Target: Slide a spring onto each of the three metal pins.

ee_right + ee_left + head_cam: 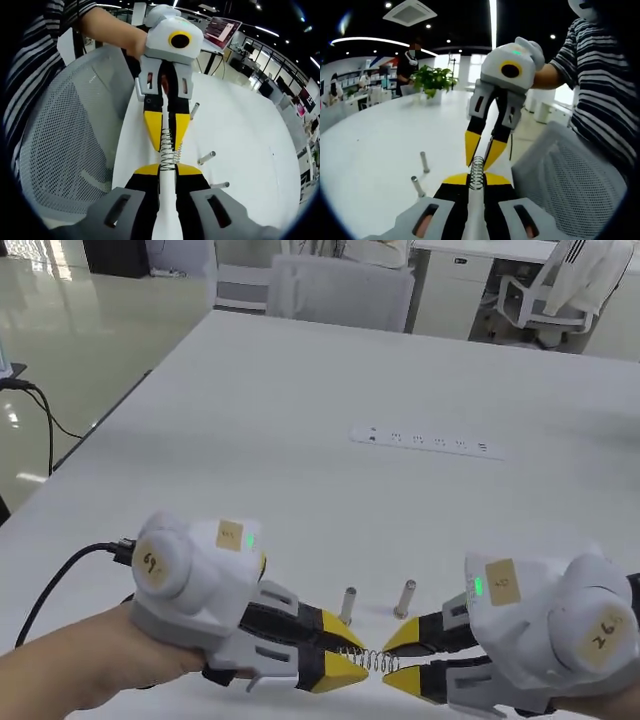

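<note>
Spring held end to end between left gripper and right gripper, just short of the pins.

Left gripper closed to a narrow gap on one end of the spring, coils seated between the yellow tips. Right gripper closed the same way on the other end, its tips facing the left's and almost meeting them. Spring roughly level between the two, near the near edge of the white table, touching no pin. Head view: two pins upright on the table just beyond the jaw tips, near each other, both bare. Right gripper view: three pins standing in a row, all bare. Farther out, a white power strip flat on the table, well apart from the pins. Black cable trailing from the left gripper toward the table's left edge.
</note>
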Available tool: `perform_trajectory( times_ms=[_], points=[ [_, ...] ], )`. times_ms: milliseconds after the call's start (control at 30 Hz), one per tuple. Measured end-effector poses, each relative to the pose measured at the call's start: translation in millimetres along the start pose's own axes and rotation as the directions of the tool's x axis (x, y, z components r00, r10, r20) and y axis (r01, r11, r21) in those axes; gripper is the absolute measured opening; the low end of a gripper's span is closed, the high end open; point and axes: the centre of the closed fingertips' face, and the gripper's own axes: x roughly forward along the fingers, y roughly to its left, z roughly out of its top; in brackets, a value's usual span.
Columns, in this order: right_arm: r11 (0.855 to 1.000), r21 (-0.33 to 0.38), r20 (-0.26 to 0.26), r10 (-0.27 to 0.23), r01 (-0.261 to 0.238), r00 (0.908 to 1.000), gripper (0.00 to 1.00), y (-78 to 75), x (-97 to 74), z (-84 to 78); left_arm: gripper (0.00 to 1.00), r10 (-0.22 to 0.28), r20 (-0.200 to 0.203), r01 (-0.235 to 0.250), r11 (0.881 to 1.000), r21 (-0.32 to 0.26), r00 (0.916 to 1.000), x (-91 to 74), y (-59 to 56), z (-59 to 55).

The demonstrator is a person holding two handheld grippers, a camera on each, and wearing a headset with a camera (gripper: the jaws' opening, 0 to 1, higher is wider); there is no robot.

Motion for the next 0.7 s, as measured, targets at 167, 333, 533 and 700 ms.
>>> perform_trajectory(
  times_ms=[167,333,533,700],
  points=[
    [1.0,-0.015,0.016,-0.016,0.016,0.9997,0.07,-2.9,-5.8,6.1,0.03,0.012,-0.003,-0.012,1.0,-0.003,0.9999,-1.3,1.8,-2.1],
    [1.0,-0.014,0.051,-0.007,0.008,0.9987,0.07,-4.2,-11.8,15.1,0.03,0.012,0.0,-0.012,1.0,-0.008,0.9999,-1.9,2.3,-4.2],
    [1.0,-0.001,0.112,0.028,-0.028,0.9934,0.07,-1.9,-17.6,31.2,0.03,0.0,-0.014,0.0,1.0,0.005,0.9999,-1.4,0.4,-5.7],
    [0.999,0.017,0.148,0.036,-0.039,0.9883,0.07,-3.6,-18.1,43.7,0.02,0.01,-0.032,-0.009,0.999,0.03,0.9994,1.8,1.3,-6.6]
  ],
)
